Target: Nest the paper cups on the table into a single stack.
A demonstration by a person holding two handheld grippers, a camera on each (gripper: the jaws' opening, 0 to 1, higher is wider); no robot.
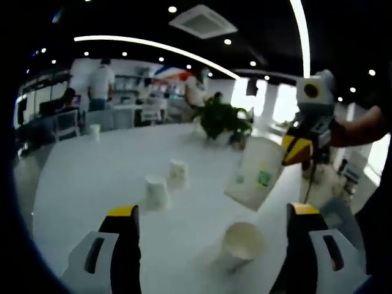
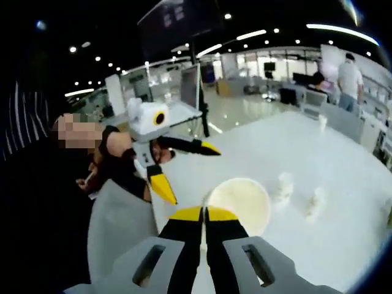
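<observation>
Right tongs [image 1: 293,150] pinch rim of lifted cup [image 1: 256,173], carried tilted above white worktop [image 1: 92,177]; left tongs [image 1: 211,214] wide, empty; upright cup [image 1: 241,244] between them; 2 upturned cups [image 1: 166,184] beyond; likely next: level lifted cup, lower into upright one.

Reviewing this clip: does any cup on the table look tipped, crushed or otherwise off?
Nothing damaged. Two small cups stand upside down; another cup sits upright. The right gripper holds a tilted cup in the air.
</observation>
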